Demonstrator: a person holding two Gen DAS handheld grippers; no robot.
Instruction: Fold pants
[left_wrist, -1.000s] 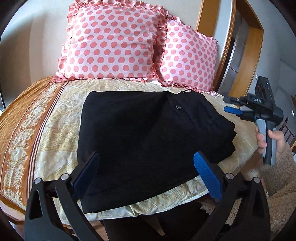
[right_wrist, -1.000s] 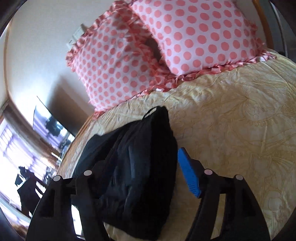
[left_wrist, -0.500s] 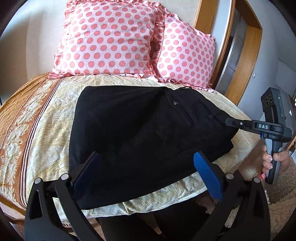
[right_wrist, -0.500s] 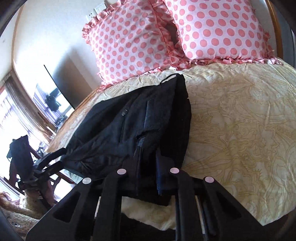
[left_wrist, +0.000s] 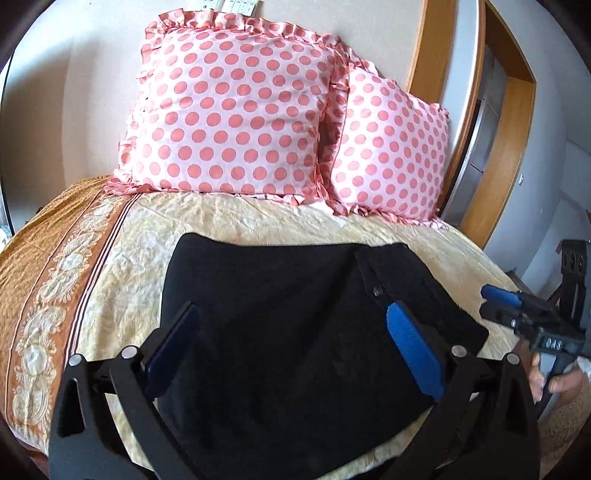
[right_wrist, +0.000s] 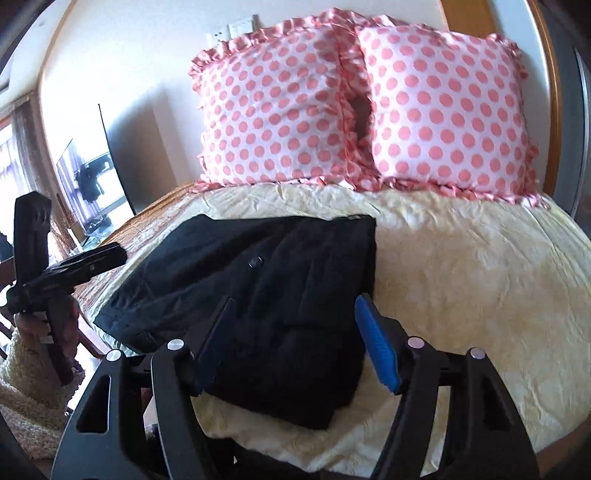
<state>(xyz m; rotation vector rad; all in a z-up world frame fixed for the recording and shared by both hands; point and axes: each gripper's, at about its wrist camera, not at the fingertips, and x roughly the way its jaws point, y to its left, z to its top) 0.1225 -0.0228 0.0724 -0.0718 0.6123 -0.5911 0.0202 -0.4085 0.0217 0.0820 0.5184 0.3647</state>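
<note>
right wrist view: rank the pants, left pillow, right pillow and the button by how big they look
1. pants, nearest the camera, so apparent size only
2-3. left pillow and right pillow look about alike; no ranking
4. button, far smallest

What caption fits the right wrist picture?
Open right gripper hovers over folded black pants on the bed.

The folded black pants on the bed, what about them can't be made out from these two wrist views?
- Black pants, left wrist view: the near edge is covered by the left gripper and its fingers.
- Right wrist view: the near left corner of the pants sits behind the right gripper.
- Both views: dark fabric blurs the layers, so the fold count is unclear.
- Button: too small for detail.
</note>
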